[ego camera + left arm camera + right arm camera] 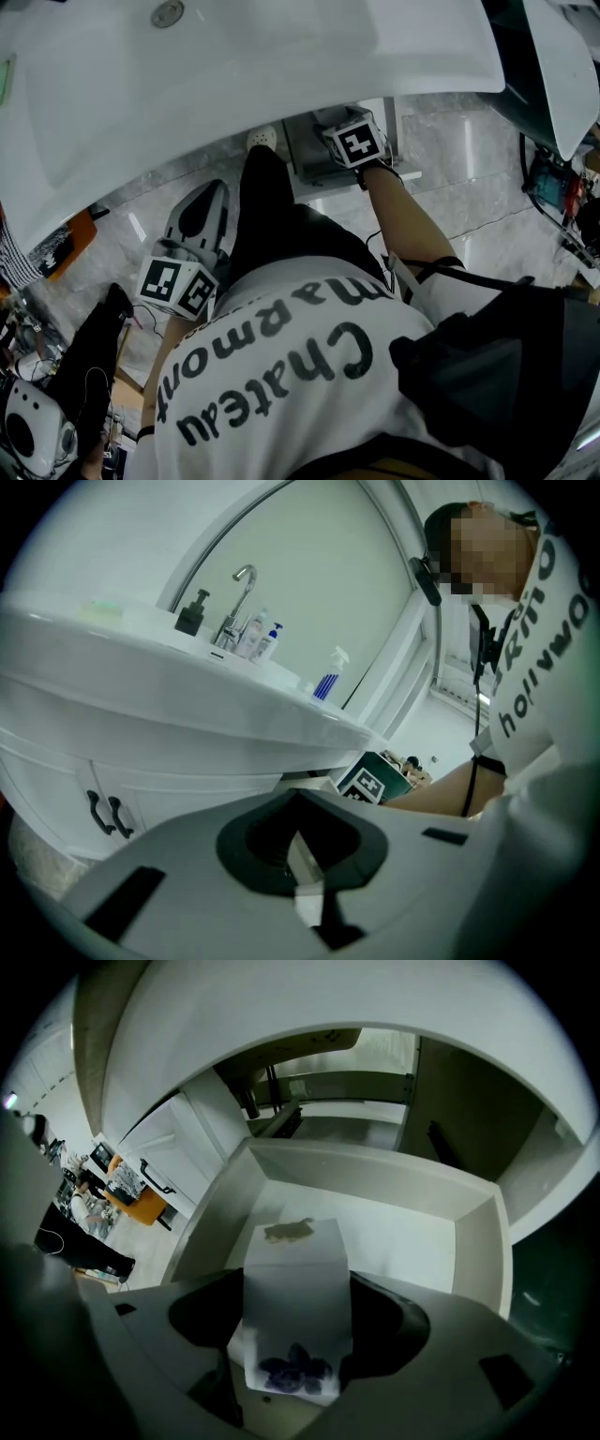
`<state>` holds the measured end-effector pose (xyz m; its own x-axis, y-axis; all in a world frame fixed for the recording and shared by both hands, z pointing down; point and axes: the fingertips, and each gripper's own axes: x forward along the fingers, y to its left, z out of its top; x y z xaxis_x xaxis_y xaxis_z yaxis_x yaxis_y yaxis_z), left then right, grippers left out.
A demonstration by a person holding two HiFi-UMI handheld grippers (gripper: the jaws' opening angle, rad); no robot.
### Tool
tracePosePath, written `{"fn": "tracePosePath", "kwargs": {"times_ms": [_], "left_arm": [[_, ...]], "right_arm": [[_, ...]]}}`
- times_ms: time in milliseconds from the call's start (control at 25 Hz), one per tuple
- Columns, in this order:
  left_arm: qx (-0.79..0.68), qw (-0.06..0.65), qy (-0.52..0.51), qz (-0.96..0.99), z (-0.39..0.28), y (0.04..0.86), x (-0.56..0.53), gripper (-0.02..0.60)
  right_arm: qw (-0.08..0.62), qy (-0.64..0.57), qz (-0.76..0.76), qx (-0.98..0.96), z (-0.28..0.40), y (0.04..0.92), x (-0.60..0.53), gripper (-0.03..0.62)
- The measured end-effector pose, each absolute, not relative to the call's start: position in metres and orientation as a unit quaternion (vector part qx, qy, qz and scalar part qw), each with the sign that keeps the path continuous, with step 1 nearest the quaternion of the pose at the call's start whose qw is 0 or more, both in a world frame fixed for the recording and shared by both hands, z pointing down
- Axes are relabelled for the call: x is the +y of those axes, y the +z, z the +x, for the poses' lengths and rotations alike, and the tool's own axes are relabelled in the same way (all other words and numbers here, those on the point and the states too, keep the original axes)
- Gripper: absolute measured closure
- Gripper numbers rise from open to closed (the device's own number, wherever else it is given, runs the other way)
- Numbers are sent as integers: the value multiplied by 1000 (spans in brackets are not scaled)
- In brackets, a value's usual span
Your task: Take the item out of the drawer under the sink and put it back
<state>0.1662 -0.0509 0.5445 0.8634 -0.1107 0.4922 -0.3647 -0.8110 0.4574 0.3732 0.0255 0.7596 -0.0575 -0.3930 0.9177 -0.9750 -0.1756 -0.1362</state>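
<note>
Nearest the camera in the right gripper view, the right gripper (295,1324) has its two dark jaws closed on a small white box (295,1274). The box has a purple flower print at its near end and a brownish mark at its far end. It juts forward from the jaws over the open white drawer (384,1171). Whether it touches the drawer's floor cannot be told. The pale underside of the sink (281,1044) curves above the drawer. Off to the left is a white cabinet door with a dark handle (157,1176).

In the left gripper view, the left gripper (298,850) has its jaws brought in to a narrow slit, with nothing between them. Past it, the person's forearm (441,785) reaches in under the sink's rim. On the sink's top stand a faucet (239,602), a black soap pump (192,613) and a blue spray bottle (328,677), with an arched mirror (309,583) behind them.

From the head view, a person in a white printed shirt (281,375) faces the sink. The left gripper is held low at the person's left, well apart from the drawer. The right arm stretches ahead to the drawer, just under the basin's edge, above a marbled floor (450,197).
</note>
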Motion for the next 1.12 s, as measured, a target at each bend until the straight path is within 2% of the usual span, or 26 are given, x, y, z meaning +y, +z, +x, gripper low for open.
{"fn": "tracePosePath", "kwargs": {"times_ms": [1120], "left_arm": [[-126,224,177,950,170,486,-39,574]], "right_arm": [[279,371,631,-622,350,656,35,264]]}}
